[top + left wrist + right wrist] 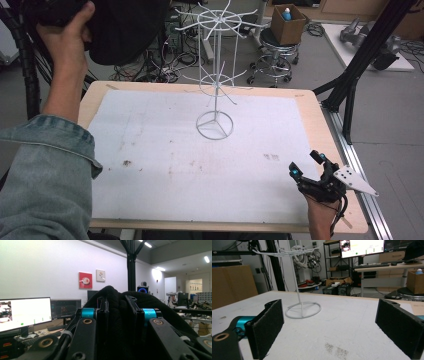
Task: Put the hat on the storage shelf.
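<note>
A white wire display stand rises from a ring base at the middle of the white-covered table, with spoke arms at two heights. High at the far left, a hand holds my left gripper, whose jaws pinch a black fabric item. In the left gripper view, my left gripper is shut on that black fabric. My right gripper hovers open near the table's front right corner. In the right gripper view, my right gripper holds nothing between its pads, and the stand is ahead to the left.
A stool with a cardboard box stands beyond the table's far edge. Black frame legs and a metal rail run along the right side. Cables lie on the floor behind. Monitors sit on desks farther off.
</note>
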`<state>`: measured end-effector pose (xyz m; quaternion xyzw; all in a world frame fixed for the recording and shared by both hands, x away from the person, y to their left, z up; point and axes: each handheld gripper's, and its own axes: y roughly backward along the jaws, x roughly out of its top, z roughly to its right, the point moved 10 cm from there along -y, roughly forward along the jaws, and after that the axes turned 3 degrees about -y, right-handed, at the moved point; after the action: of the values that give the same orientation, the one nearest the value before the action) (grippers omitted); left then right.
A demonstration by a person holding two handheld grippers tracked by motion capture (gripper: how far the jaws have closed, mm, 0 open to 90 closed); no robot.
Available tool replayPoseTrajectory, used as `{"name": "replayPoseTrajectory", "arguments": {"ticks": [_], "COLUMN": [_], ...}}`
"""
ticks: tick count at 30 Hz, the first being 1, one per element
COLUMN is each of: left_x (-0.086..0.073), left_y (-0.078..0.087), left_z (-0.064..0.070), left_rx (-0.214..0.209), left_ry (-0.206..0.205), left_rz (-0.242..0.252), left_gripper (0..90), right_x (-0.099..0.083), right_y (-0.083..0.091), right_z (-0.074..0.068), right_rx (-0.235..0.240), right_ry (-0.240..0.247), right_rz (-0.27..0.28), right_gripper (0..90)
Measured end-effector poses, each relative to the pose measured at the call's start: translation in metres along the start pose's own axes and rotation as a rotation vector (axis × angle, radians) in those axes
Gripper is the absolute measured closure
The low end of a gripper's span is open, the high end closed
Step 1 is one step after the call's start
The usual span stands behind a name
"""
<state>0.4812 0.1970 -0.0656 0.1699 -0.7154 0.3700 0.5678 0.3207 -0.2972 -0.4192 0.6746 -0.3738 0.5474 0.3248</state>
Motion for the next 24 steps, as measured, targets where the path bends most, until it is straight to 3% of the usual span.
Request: {"name": "replayPoseTrajectory", "arguments": {"ticks": [7,17,24], "left_x": [-0.004,-0.011,-0.023], "left_y": [-0.014,-0.03,-0.04], "left_z": [0.003,0.001,0.007], "left_rx": [-0.009,0.019,0.003], "left_ry": [0.017,0.036,0.039], "left_rz": [0.01,0.015,-0.013], "left_gripper": [73.7,73.8,73.7], "right_x": [0.0,0.0,0.0], "right_y": [0.006,0.005,0.005], "right_z": [0.003,0.002,0.003], "right_rx": [-0.012,-0.007,-0.008], "right_ry": [-0.005,-0.002,-0.005], "right_rz": [0.006,0.005,0.003], "right_gripper": [7.3,7.3,7.4]}}
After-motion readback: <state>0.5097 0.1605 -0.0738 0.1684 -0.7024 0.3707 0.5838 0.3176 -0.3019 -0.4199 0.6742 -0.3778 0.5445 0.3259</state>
